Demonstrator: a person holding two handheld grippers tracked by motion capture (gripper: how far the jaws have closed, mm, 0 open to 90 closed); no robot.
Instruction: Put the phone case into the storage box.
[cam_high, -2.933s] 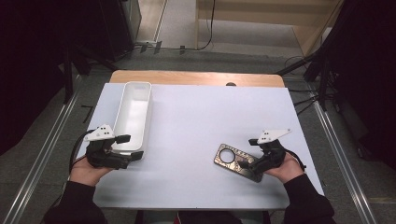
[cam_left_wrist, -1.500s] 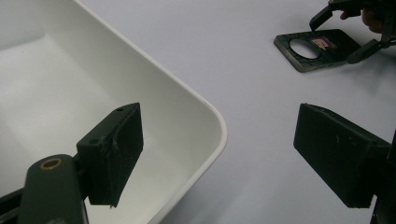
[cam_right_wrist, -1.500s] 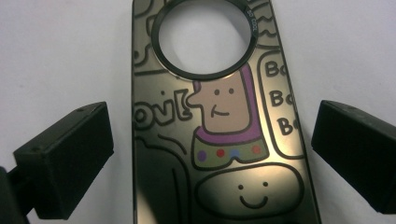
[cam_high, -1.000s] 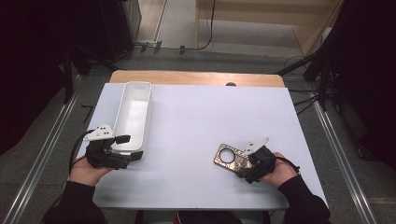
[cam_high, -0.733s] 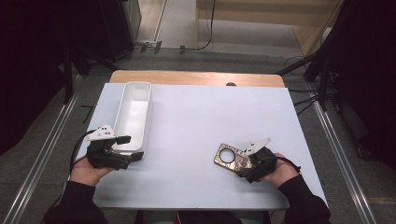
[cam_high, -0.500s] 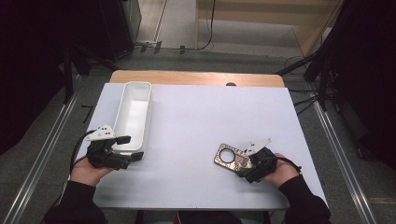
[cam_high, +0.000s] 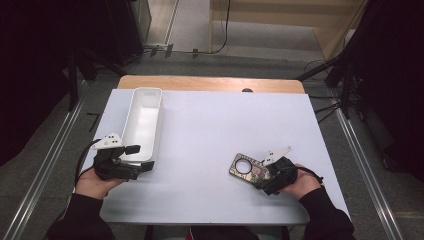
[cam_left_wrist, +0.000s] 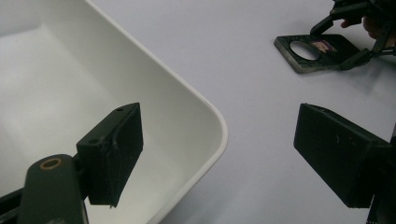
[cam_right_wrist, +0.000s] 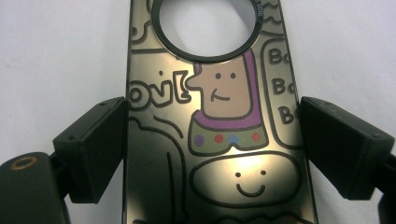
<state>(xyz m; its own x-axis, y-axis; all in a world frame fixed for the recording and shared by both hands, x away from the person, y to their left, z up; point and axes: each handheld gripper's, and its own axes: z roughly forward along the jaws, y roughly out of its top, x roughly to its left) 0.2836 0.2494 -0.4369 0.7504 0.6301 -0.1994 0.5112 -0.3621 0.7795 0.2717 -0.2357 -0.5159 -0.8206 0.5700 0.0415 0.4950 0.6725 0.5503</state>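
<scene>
Right gripper view shows the right gripper (cam_right_wrist: 212, 154) with both jaws now against the long edges of the flat cartoon-printed tag (cam_right_wrist: 212, 116), having just closed onto it where it lies near-right on the table (cam_high: 210, 125), ready for lifting.

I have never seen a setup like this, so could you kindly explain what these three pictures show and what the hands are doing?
A person sits at a table covered in white, holding a hand-held two-jaw tool in each hand. One picture looks down from above; the other two come from small cameras riding on each tool, looking along its black jaws.

The left gripper rests at the near corner of a long white tray, one jaw over its inside, one outside, open and gripping nothing.

The right gripper has its jaws on either side of a dark cartoon-printed plate with a round hole lying flat on the table. The left jaw seems to touch the plate's edge, but whether it is actually clamped I cannot tell.
</scene>
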